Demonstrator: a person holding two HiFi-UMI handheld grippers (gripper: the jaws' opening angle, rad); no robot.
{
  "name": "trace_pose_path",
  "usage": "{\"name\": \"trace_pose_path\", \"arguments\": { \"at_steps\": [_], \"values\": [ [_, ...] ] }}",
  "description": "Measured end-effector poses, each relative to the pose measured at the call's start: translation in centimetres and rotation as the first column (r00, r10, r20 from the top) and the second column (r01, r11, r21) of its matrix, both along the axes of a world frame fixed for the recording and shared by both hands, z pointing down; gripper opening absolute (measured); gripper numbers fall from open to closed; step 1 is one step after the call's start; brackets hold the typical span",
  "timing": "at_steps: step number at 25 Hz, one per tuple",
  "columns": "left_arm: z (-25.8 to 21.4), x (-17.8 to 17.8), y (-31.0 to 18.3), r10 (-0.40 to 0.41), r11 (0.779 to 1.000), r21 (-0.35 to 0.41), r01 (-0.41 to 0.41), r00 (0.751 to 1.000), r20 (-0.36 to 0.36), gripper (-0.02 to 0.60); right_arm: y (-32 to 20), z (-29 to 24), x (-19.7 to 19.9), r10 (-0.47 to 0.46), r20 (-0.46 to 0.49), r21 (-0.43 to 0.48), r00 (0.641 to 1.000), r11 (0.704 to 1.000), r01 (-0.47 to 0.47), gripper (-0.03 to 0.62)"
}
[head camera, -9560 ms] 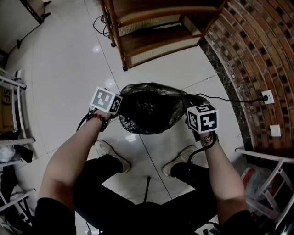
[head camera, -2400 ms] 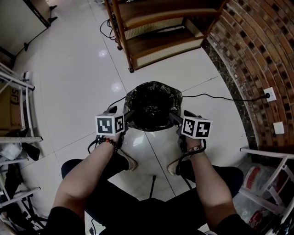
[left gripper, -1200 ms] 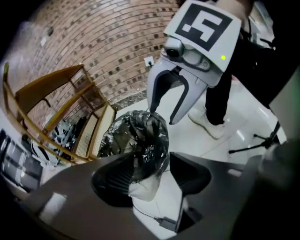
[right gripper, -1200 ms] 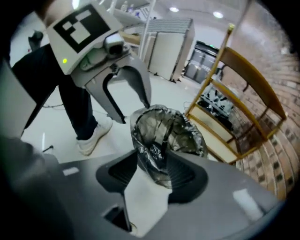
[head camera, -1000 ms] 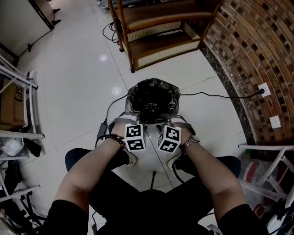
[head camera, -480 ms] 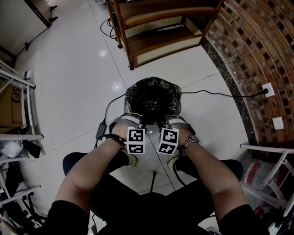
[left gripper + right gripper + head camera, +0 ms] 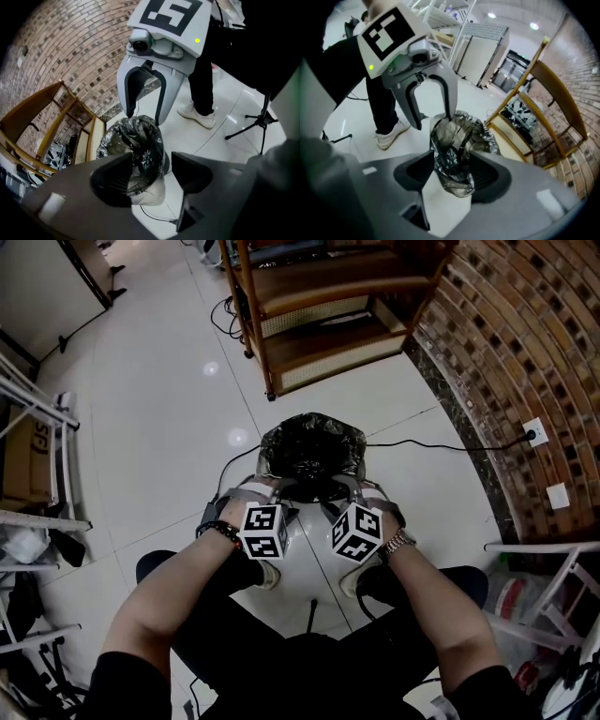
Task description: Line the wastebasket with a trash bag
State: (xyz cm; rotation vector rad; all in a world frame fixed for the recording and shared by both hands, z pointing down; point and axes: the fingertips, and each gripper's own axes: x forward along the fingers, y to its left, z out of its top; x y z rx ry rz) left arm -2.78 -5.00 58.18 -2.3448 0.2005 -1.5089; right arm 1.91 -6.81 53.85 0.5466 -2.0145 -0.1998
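A person stands over a white wastebasket (image 7: 151,193) on the pale tiled floor (image 7: 159,409), working a gripper in each hand. A black trash bag (image 7: 312,442) sits inside the wastebasket, its film folded out over the rim.

In the head view the wastebasket is at 12 o'clock from both marker cubes. The left gripper (image 7: 281,491) comes to the rim at about 7 o'clock and the right gripper (image 7: 339,489) at about 5 o'clock, both pointing steeply down.

In the left gripper view its fingers (image 7: 112,183) are apart and opening. The turned-over edge of the bag hangs in the gap, close against the finger at 9 o'clock and clear of the one at 3 o'clock. The right gripper view shows the same from the other side: fingers (image 7: 487,176) apart and opening, with crumpled film filling most of the gap. Whether the film brushes the pads there cannot be told.

A wooden shelf unit (image 7: 319,306) stands at 12 o'clock from the wastebasket and a curved brick wall (image 7: 525,343) at 3 o'clock. A black cable (image 7: 441,444) runs across the floor to a wall socket (image 7: 533,430).
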Motion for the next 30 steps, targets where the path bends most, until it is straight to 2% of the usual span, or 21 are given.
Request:
{"name": "trace_pose_path", "arguments": {
  "at_steps": [3, 4, 5, 7, 10, 14, 16, 19, 22, 30],
  "values": [
    [-4.8, 0.6, -1.1, -0.080, 0.997, 0.003, 0.081, 0.986, -0.146, 0.244, -1.2, -4.0, -0.3, 0.077, 0.108, 0.043, 0.991, 0.996, -0.082, 0.233],
    [-6.5, 0.7, -1.7, -0.127, 0.992, -0.008, 0.128, 0.971, -0.204, 0.240, -1.6, -5.3, -0.5, 0.106, 0.147, 0.056, 0.983, 0.992, -0.116, 0.229],
    [-8.0, 0.7, -2.5, -0.182, 0.983, -0.024, 0.182, 0.949, -0.259, 0.224, -2.0, -6.6, -0.6, 0.136, 0.186, 0.068, 0.973, 0.986, -0.151, 0.191],
    [-10.4, 0.3, -3.9, -0.295, 0.955, -0.073, 0.288, 0.889, -0.350, 0.193, -2.8, -8.9, -0.8, 0.194, 0.267, 0.074, 0.944, 0.973, -0.220, 0.128],
    [-12.8, -0.3, -5.2, -0.426, 0.903, -0.156, 0.399, 0.790, -0.441, 0.161, -3.2, -11.1, -0.8, 0.285, 0.392, 0.013, 0.874, 0.949, -0.315, 0.075],
    [-15.9, -1.0, -5.8, -0.530, 0.842, -0.242, 0.483, 0.655, -0.538, 0.095, -3.5, -13.0, -0.3, 0.391, 0.505, -0.065, 0.770, 0.906, -0.418, 0.002],
    [-16.7, -0.8, -5.5, -0.558, 0.822, -0.282, 0.494, 0.606, -0.567, 0.077, -3.4, -13.4, 0.3, 0.430, 0.542, -0.103, 0.722, 0.887, -0.451, 0.002],
    [-17.8, -0.5, -4.7, -0.568, 0.813, -0.306, 0.495, 0.560, -0.603, 0.031, -3.3, -14.0, 0.7, 0.458, 0.573, -0.124, 0.680, 0.868, -0.480, 0.002],
    [-18.6, -0.3, -4.1, -0.577, 0.804, -0.326, 0.497, 0.518, -0.632, 0.005, -3.1, -14.5, 0.8, 0.469, 0.588, -0.130, 0.660, 0.859, -0.495, 0.002],
    [-19.3, 0.1, -3.5, -0.602, 0.781, -0.366, 0.506, 0.455, -0.656, 0.005, -2.7, -15.5, 0.6, 0.470, 0.616, -0.151, 0.632, 0.858, -0.491, 0.001]
  ]
}}
